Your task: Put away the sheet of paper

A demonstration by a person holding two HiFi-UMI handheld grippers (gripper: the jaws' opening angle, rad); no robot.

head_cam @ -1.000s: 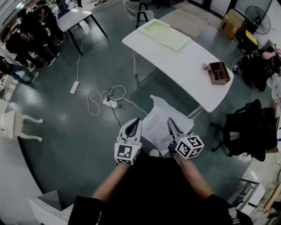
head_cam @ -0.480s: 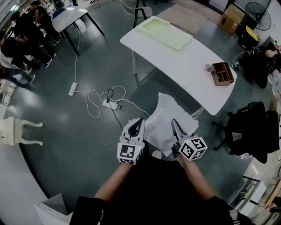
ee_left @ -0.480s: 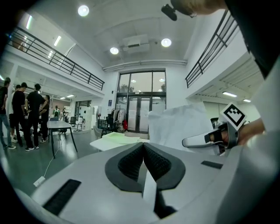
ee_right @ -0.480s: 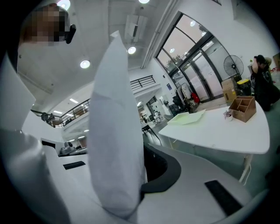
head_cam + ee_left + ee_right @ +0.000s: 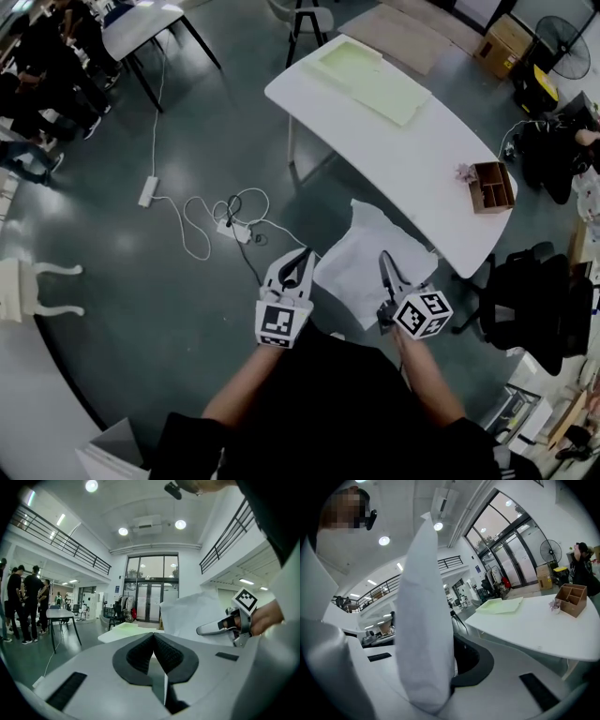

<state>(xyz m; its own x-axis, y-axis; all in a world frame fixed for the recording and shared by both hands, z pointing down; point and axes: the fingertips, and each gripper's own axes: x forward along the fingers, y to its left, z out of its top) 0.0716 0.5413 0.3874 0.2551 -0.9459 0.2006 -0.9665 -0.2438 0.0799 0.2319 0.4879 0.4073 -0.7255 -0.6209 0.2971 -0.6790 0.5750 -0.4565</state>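
Note:
A white sheet of paper [image 5: 364, 258] hangs in the air between my two grippers, above the grey floor and just short of the white table [image 5: 394, 141]. My right gripper [image 5: 385, 265] is shut on the sheet's right edge; in the right gripper view the paper [image 5: 424, 620] rises out of the closed jaws [image 5: 451, 639] and hides the left one. My left gripper [image 5: 301, 259] is beside the sheet's left edge, its pads [image 5: 140, 653] pressed together with nothing seen between them. From the left gripper view the paper [image 5: 192, 616] stands to the right, pinched by the right gripper [image 5: 206, 629].
Pale green sheets [image 5: 370, 80] lie at the table's far end and a wooden organizer [image 5: 492, 187] at its near right end. A black chair [image 5: 525, 300] stands right of me. A power strip with cables [image 5: 230, 223] lies on the floor. A second table [image 5: 141, 19] and several people are far left.
Both grippers and the paper have drifted a little right, closer to the white table. The sheet now reaches up to the table's near edge. Both jaws have stayed closed.

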